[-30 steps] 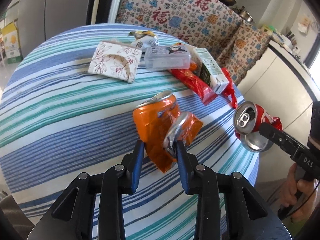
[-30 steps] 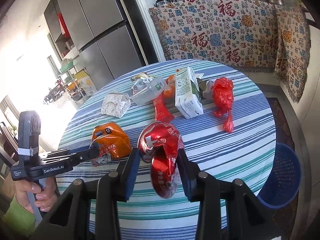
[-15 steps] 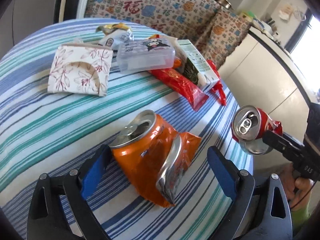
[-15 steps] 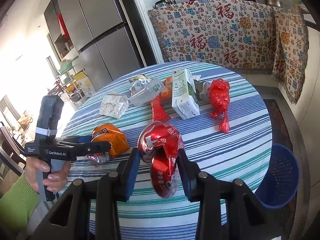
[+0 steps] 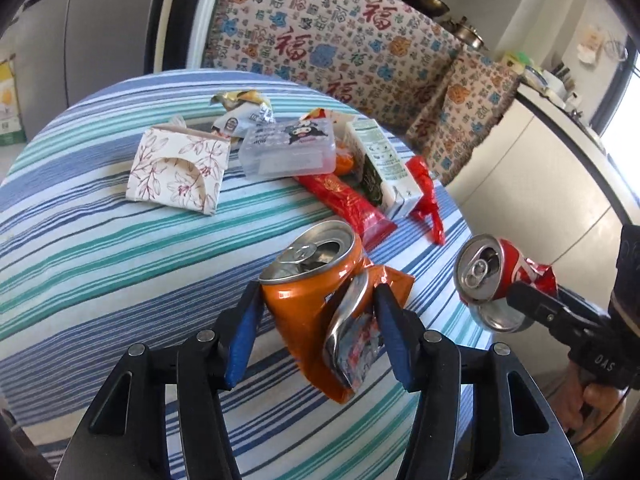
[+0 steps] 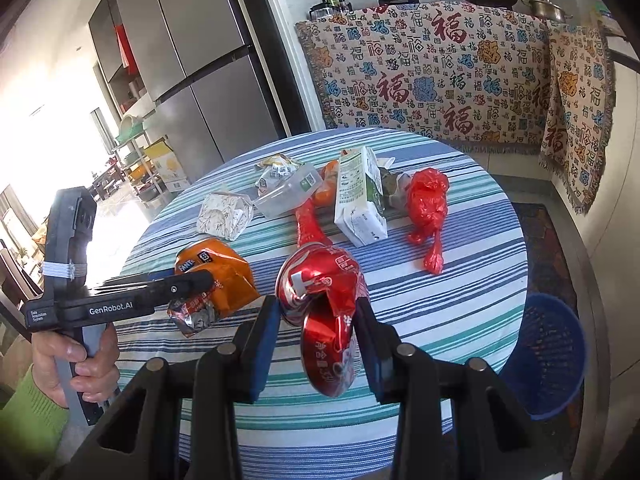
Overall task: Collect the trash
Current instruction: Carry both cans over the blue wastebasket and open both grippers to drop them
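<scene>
My left gripper (image 5: 318,300) is shut on a crushed orange can (image 5: 316,292) and holds it just above the striped tablecloth (image 5: 100,240). In the right wrist view the same orange can (image 6: 218,268) sits at the left. My right gripper (image 6: 316,312) is shut on a crushed red can (image 6: 324,300), held above the table's near edge. The red can (image 5: 492,272) also shows at the right of the left wrist view. A blue basket (image 6: 544,356) stands on the floor at the right, beside the table.
At the table's far side lie a floral paper box (image 5: 178,170), a clear plastic box (image 5: 288,152), a white-green carton (image 6: 356,200), a red wrapper (image 5: 344,200), a red plastic bag (image 6: 428,204) and crumpled wrappers (image 5: 244,110). A fridge (image 6: 200,60) and a cloth-covered counter (image 6: 440,72) stand behind.
The left gripper opened wide around the orange can half a second ago and has closed on it again, gripping it across its body. The right gripper holds the red can steady.
</scene>
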